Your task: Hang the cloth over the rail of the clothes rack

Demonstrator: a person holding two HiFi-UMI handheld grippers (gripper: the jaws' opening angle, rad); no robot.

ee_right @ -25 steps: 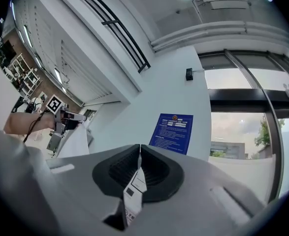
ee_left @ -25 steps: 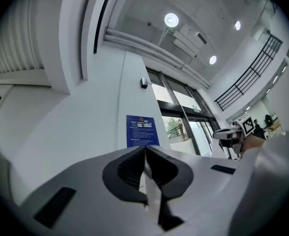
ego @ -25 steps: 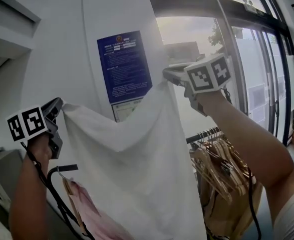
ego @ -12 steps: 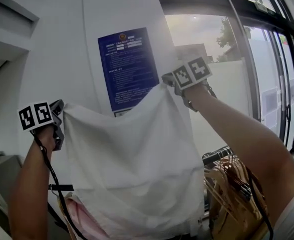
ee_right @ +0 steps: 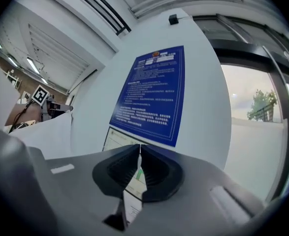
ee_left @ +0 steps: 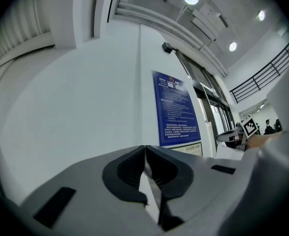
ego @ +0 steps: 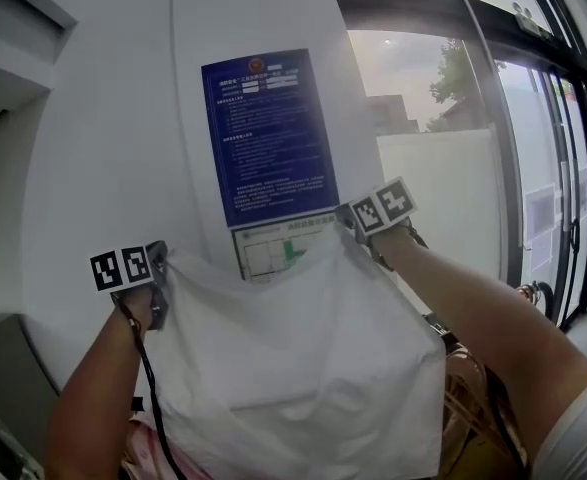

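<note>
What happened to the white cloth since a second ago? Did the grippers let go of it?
No. Both grippers carried the cloth outward, away from the person. The right gripper dropped from beside the middle of the poster to its lower corner, so it is now closer to level with the left gripper. Unchanged: both stay shut on the cloth's top corners, and it hangs spread between them.

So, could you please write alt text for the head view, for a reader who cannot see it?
The left gripper and the right gripper hold a white cloth spread by its top corners, in front of a blue poster on a white wall.
</note>
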